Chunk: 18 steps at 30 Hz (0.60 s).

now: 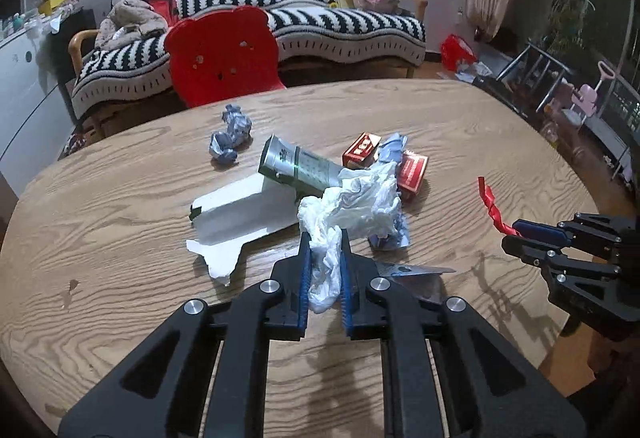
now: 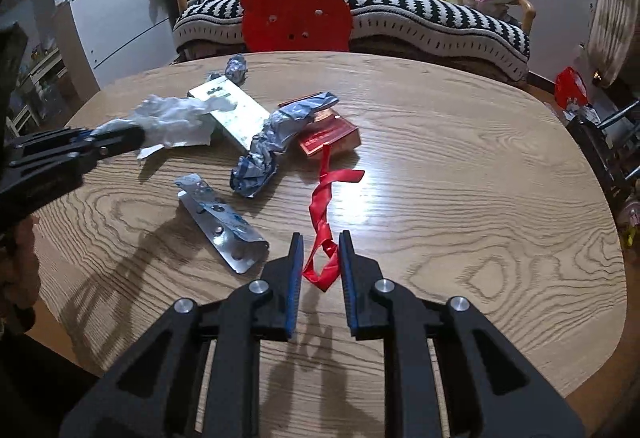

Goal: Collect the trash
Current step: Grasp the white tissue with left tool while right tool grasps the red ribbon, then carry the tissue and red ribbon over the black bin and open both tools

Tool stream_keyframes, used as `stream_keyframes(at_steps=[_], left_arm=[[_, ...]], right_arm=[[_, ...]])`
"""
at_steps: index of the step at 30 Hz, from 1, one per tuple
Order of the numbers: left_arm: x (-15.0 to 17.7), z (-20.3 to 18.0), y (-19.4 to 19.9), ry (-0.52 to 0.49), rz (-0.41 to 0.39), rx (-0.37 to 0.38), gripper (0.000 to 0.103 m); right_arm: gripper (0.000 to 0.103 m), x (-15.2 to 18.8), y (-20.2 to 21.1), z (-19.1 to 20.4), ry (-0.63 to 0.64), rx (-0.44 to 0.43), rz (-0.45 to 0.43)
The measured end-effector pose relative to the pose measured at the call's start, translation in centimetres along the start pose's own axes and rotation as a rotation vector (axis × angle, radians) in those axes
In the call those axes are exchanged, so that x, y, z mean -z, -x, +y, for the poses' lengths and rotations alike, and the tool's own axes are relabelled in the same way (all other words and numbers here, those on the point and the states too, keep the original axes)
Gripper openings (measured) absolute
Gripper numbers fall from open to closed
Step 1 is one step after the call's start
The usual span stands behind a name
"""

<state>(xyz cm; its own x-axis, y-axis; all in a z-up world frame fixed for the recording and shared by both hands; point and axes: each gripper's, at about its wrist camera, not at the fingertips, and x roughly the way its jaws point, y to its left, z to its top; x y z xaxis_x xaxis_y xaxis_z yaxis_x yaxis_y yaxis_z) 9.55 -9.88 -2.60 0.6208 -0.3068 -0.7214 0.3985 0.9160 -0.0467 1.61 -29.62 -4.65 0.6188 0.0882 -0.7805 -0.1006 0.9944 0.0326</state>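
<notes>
both grippers [image 1: 325, 270] [image 2: 319, 270] pinching trash: left white tissue [image 1: 352, 206], right red ribbon [image 2: 322, 210]; blister pack [image 1: 416, 272] half hidden.

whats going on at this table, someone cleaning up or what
A person holding a gripper in each hand is clearing trash off a round wooden table. The left gripper has its jaws closed on a crumpled white plastic bag. The right gripper has its jaws around the near end of a red ribbon, which trails across the tabletop. Still lying loose are a silver blister pack, crumpled blue-grey wrappers, red cartons and a flattened white box.
</notes>
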Motion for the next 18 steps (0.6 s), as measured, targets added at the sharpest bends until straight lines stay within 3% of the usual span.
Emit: stream_keyframes(at_steps=[9, 18], left_arm=[[-0.8, -5.6, 1.3, -0.032, -0.032, 0.103, 0.012], [0.5, -20.6, 0.5, -0.193, -0.023, 0.32, 0.012]], right_arm=[[0.019, 2.0, 4.8, -5.2, -0.079, 0.057, -0.063], [0.019, 8.1, 10.7, -15.9, -0.246, 0.184, -0.103]])
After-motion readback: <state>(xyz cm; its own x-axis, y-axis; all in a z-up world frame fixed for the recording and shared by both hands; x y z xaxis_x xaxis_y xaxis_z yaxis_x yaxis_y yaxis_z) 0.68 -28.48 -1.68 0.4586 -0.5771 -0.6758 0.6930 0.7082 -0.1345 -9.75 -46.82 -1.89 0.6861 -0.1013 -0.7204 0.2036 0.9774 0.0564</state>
